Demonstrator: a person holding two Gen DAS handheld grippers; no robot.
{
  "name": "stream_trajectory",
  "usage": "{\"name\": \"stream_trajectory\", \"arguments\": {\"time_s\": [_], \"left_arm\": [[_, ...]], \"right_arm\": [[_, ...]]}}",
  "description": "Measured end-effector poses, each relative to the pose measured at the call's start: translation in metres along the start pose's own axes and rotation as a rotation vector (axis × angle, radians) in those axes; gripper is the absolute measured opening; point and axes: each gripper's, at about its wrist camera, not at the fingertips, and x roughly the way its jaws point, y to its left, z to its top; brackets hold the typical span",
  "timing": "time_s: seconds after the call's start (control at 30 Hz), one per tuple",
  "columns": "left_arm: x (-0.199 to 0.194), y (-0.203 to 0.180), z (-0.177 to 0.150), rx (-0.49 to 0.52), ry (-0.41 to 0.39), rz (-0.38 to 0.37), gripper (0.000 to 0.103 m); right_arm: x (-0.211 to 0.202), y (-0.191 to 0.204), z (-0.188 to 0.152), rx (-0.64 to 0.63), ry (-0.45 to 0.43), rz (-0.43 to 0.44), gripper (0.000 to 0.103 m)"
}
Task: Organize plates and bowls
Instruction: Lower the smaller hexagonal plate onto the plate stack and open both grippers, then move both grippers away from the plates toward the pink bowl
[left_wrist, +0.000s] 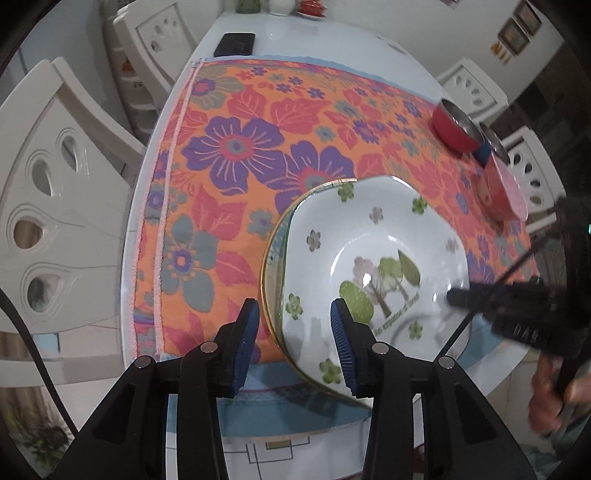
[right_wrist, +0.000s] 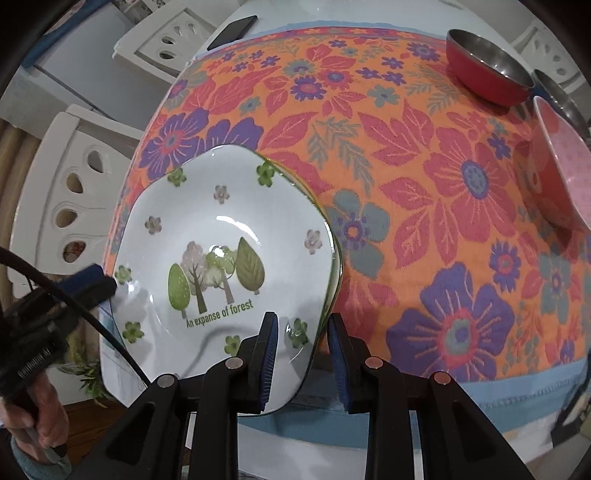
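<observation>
A white plate (left_wrist: 373, 236) printed with trees and small flowers lies on top of a gold-rimmed plate (left_wrist: 270, 258) near the table's front edge. My left gripper (left_wrist: 297, 326) straddles the stack's left rim, open, its blue pads clear of the rim. My right gripper (right_wrist: 303, 350) straddles the right rim of the white plate (right_wrist: 221, 229), shut on it; its fingertip (left_wrist: 456, 295) shows at the plate's right side in the left wrist view. The left gripper's fingertip (right_wrist: 94, 280) shows by the plate's left edge in the right wrist view. The lower plate (right_wrist: 335, 258) peeks out on the right.
A red bowl (right_wrist: 484, 70), a pink bowl (right_wrist: 557, 173) and a steel-lined bowl (right_wrist: 554, 92) stand at the far right of the flowered tablecloth (right_wrist: 406, 184). A black phone (left_wrist: 236, 43) lies at the far end. White chairs (left_wrist: 55, 192) surround the table.
</observation>
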Motion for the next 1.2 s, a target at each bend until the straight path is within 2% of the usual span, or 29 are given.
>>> {"name": "stream_trajectory", "arguments": {"time_s": [0.3,0.43,0.77,1.07,1.2], "left_arm": [[-0.004,-0.005,0.023,-0.034,-0.047,-0.053,0.037],[-0.009,-0.013,0.039,-0.006,-0.075,-0.056,0.037],[-0.003,-0.022,0.074,0.025,-0.076,-0.083,0.037],[0.0,-0.046,0.109,0.136,-0.086,-0.112,0.037],[0.002,-0.056,0.131,0.183,-0.096,-0.132,0.037]], "right_arm": [[0.002,0.004,0.0,0.027,-0.009,0.039,0.027],[-0.001,0.004,0.001,0.024,-0.019,0.039,0.027],[-0.038,0.005,0.017,0.002,-0.148,0.053,0.027],[-0.057,0.004,0.037,0.033,-0.214,0.071,0.028],[-0.064,-0.01,0.048,0.087,-0.248,0.065,0.045]]}}
